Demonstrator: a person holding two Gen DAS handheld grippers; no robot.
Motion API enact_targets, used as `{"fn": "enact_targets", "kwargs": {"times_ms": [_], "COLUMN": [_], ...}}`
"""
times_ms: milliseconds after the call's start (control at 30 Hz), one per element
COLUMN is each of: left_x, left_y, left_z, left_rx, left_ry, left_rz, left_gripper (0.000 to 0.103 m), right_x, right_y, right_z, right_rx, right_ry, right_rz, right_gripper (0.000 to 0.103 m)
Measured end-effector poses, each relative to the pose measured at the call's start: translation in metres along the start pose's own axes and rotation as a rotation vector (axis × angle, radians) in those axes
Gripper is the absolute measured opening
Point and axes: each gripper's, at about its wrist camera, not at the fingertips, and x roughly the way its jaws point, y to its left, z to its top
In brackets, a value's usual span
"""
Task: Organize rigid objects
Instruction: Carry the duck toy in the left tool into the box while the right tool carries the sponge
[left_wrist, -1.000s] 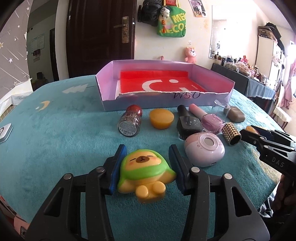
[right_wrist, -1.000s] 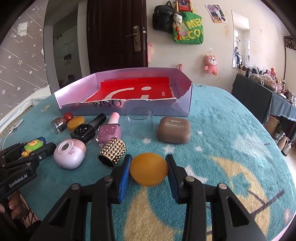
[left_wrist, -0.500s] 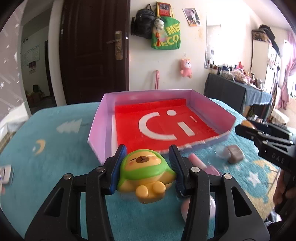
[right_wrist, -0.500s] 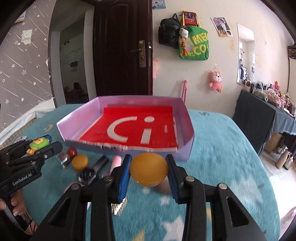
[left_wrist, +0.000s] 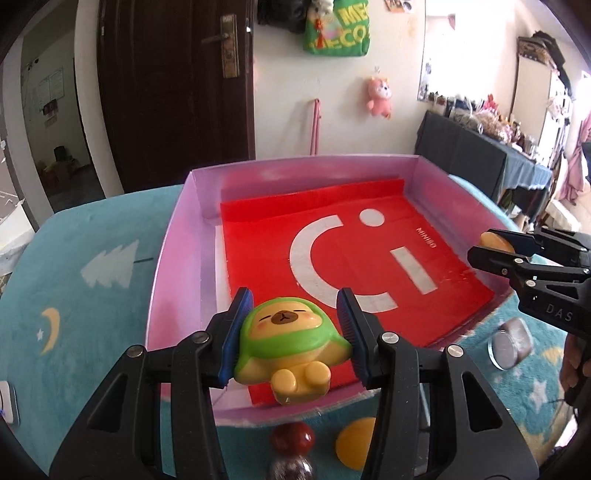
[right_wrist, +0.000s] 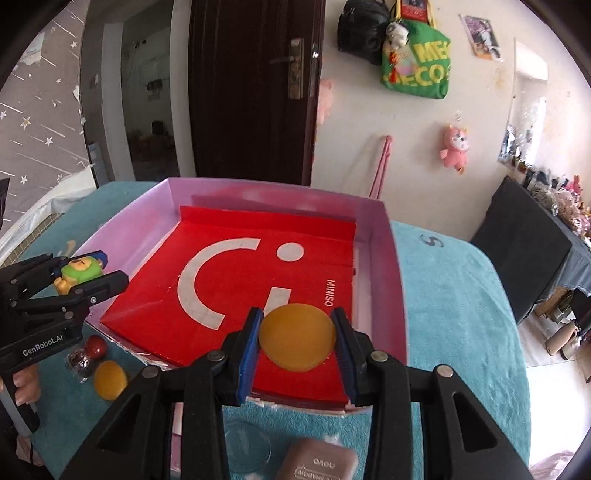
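Note:
My left gripper (left_wrist: 293, 332) is shut on a yellow bear toy with a green hood (left_wrist: 290, 349) and holds it above the near left part of the pink box (left_wrist: 173, 254), whose floor is a red sheet with a white logo. My right gripper (right_wrist: 297, 339) is shut on an orange disc (right_wrist: 297, 338) above the box's near right part (right_wrist: 397, 295). Each gripper shows in the other's view: the left one (right_wrist: 79, 275), the right one (left_wrist: 493, 245).
On the teal blanket in front of the box lie a second orange disc (right_wrist: 109, 379), a red-capped glitter bottle (right_wrist: 85, 354), a clear glass (right_wrist: 245, 448) and a brown case (right_wrist: 319, 461). A phone (left_wrist: 7, 404) lies at the far left edge.
Both grippers have risen from the blanket and moved forward, carrying the toy and the disc from in front of the box to above its near edge.

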Motion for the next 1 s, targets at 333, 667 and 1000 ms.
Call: {"fn": "enact_targets", "kwargs": {"times_ms": [333,667,1000], "left_x": [0.027,0.042,0.052], "left_y": [-0.005,-0.006,-0.005], "left_z": [0.003,0.005,0.002], "left_rx": [0.06,0.086,0.096], "left_ry": [0.087,0.142,0.201], "left_rz": [0.005,0.007,-0.009], "left_gripper": [0.045,0.045,0.045], "right_x": [0.045,0.063,0.076], "right_y": [-0.003,0.002,0.003], "right_z": [0.004,0.004,0.003], "right_rx": [-0.03,-0.099,-0.122], "right_ry": [0.161,0.252,0.303], "right_rz": [0.012,-0.01,-0.025], "right_gripper": [0.04,0.04,0.039]}}
